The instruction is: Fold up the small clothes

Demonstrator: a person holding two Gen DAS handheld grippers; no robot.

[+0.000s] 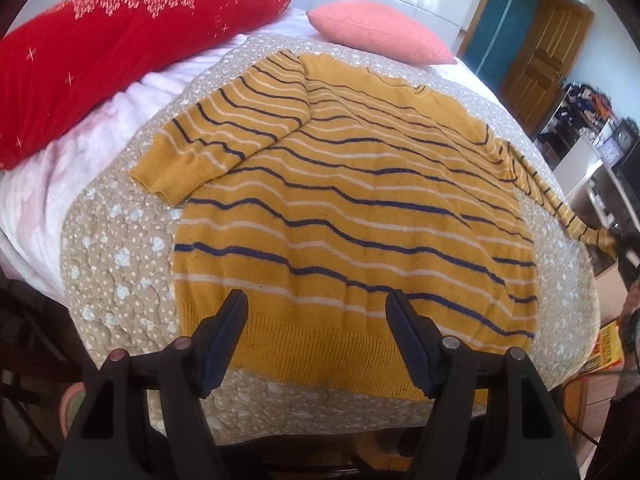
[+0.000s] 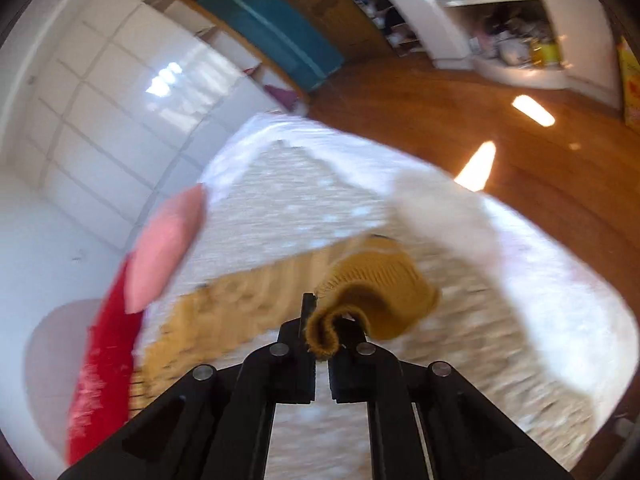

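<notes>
A mustard-yellow sweater (image 1: 360, 208) with navy and white stripes lies flat on a beige dotted quilt (image 1: 120, 272). Its left sleeve (image 1: 224, 132) is folded inward over the chest. Its right sleeve (image 1: 560, 204) stretches off to the right, lifted at the cuff. My left gripper (image 1: 316, 300) is open and empty, hovering over the ribbed hem. In the blurred right wrist view my right gripper (image 2: 322, 328) is shut on the right sleeve's yellow cuff (image 2: 376, 292) and holds it above the quilt (image 2: 288, 208).
A red pillow (image 1: 112, 48) lies at the back left and a pink pillow (image 1: 380, 32) at the back. A white-pink blanket (image 1: 80, 152) lies under the quilt. A wooden floor (image 2: 460, 128), shelves (image 2: 512, 20) and a door (image 1: 536, 52) are to the right.
</notes>
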